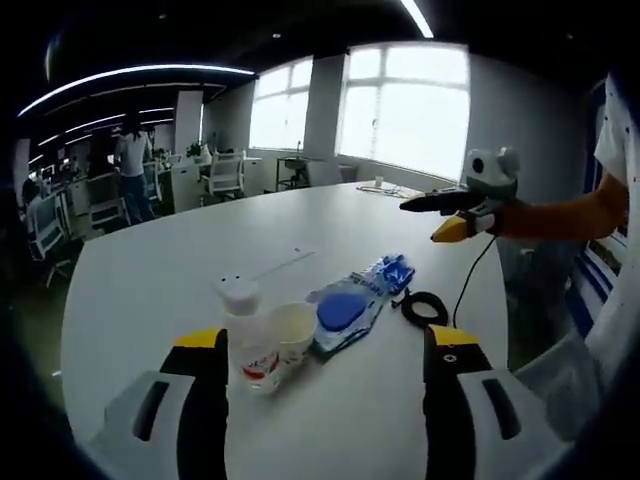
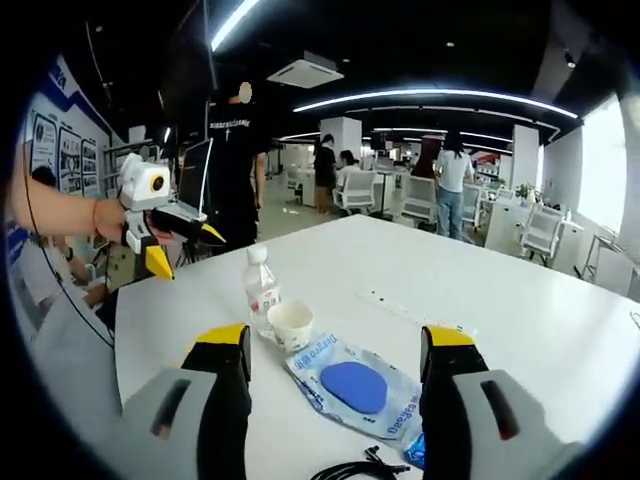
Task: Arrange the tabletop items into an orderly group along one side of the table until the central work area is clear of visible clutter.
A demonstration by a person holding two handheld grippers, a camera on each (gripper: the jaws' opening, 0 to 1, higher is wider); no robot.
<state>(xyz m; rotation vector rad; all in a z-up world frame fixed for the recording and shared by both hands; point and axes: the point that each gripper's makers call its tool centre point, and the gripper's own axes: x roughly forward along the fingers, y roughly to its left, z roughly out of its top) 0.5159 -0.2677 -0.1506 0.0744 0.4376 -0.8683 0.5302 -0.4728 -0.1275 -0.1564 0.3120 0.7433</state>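
**Four items sit clustered on the white table, both grippers held above it**

Four things make up the clutter we see on the white table: a clear plastic bottle with a white cap, a paper cup touching it, a clear bag with a blue pad inside just beside the cup, and a coiled black cable near the bag's far end.

From the left gripper view, our left gripper hangs over the table with its jaws spread wide and nothing between them; the bottle and cup lie between the jaw tips in the picture. Our right gripper comes in from the right, held in a hand above the table. Its yellow-tipped jaws look parted, and they hold nothing.

From the right gripper view, the right gripper also stands wide apart and empty, with the bag lying between its jaws and the cable at the bottom edge. The bottle and cup stand just beyond the bag.
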